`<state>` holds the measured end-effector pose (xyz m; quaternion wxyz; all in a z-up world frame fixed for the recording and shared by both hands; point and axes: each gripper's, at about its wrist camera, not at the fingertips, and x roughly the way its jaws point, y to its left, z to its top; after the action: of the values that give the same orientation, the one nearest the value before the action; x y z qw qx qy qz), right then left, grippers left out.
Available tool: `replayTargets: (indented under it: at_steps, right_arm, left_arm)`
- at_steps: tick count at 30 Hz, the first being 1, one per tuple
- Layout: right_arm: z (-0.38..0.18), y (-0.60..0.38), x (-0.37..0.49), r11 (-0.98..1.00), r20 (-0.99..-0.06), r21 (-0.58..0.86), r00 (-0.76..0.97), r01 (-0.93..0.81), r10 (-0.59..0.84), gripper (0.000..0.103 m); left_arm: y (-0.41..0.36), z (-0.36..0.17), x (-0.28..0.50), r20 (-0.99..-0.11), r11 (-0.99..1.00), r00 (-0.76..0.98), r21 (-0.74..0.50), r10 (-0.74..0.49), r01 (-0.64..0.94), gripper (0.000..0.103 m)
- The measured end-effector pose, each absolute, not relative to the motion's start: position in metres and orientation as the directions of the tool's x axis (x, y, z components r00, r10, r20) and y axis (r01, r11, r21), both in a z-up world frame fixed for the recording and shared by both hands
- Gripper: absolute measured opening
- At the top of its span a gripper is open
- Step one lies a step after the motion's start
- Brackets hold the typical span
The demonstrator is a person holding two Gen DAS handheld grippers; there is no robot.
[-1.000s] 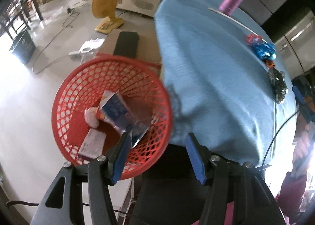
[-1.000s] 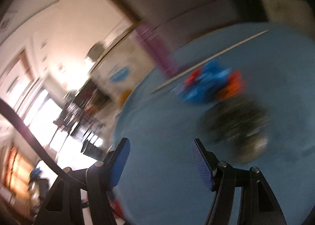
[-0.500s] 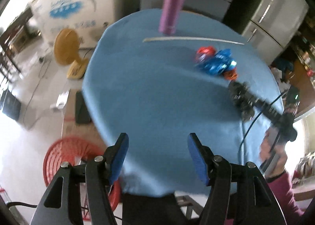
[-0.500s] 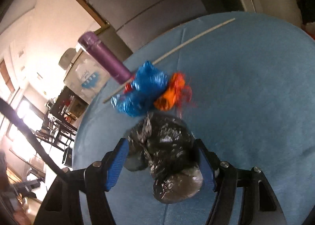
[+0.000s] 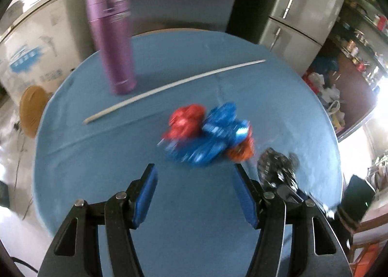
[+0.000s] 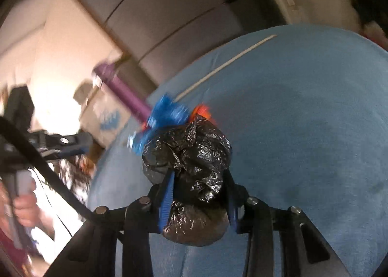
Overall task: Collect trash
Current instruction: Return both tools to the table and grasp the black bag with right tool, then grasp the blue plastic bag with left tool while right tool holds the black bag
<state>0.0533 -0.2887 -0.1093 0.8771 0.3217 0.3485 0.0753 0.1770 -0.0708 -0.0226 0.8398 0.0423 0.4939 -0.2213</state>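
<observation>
A crumpled black plastic bag (image 6: 191,155) sits between my right gripper's (image 6: 197,187) blue pads, which are closed on it just above the blue tablecloth (image 6: 303,131). It also shows in the left wrist view (image 5: 276,167). A blue wrapper (image 5: 213,138), a red one (image 5: 185,121) and an orange one (image 5: 241,150) lie bunched on the cloth. My left gripper (image 5: 195,184) is open and empty just short of the blue wrapper.
A purple flask (image 5: 114,41) stands at the table's far left. A long white stick (image 5: 169,87) lies behind the wrappers. Grey cabinets (image 5: 298,10) stand beyond the table. A yellow fan (image 5: 30,112) is on the floor at left.
My left gripper swung from the red basket up over the table toward the wrappers. My right gripper closed on the black bag.
</observation>
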Motion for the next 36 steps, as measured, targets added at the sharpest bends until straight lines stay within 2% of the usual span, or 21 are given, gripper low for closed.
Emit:
replayTargets:
  at_steps: [2,4,11,16,18,19,24,27,36]
  right_arm:
    - [-0.110,-0.302,0.044,0.747,-0.523,0.653,0.787,0.123,0.328,0.040]
    - [-0.111,-0.312,0.038,0.727,-0.524,0.665,0.800,0.171,0.292,0.040]
    - [-0.119,-0.329,0.031,0.653,-0.517,0.724,0.802,0.223,0.299,0.040]
    - [-0.124,-0.334,0.029,0.638,-0.518,0.734,0.799,0.233,0.304,0.040]
    - [-0.124,-0.335,0.029,0.639,-0.520,0.732,0.799,0.235,0.301,0.040]
    - [-0.123,-0.335,0.028,0.642,-0.520,0.730,0.800,0.234,0.299,0.040]
    - [-0.121,-0.329,0.033,0.661,-0.524,0.714,0.801,0.229,0.288,0.040]
    - [-0.118,-0.326,0.032,0.676,-0.526,0.701,0.805,0.227,0.275,0.040]
    - [-0.115,-0.319,0.029,0.704,-0.534,0.675,0.805,0.223,0.257,0.040]
  left_arm:
    - [-0.092,-0.027,0.186,-0.846,0.885,0.411,-0.139,-0.339,0.445,0.064]
    - [-0.114,-0.034,0.196,-0.853,0.880,0.411,-0.108,-0.321,0.462,0.064]
    - [-0.167,-0.054,0.220,-0.874,0.853,0.381,-0.070,-0.303,0.517,0.064]
    - [-0.177,-0.075,0.226,-0.885,0.848,0.391,-0.009,-0.253,0.529,0.064]
    - [-0.172,-0.077,0.226,-0.877,0.855,0.403,-0.016,-0.261,0.518,0.055]
    - [-0.171,-0.076,0.226,-0.874,0.857,0.408,-0.018,-0.264,0.516,0.048]
    - [-0.160,-0.075,0.213,-0.870,0.860,0.414,-0.024,-0.270,0.509,0.040]
    - [-0.151,-0.072,0.198,-0.862,0.864,0.428,-0.021,-0.270,0.502,0.030]
    - [-0.101,-0.067,0.150,-0.870,0.875,0.390,-0.091,-0.302,0.475,0.028]
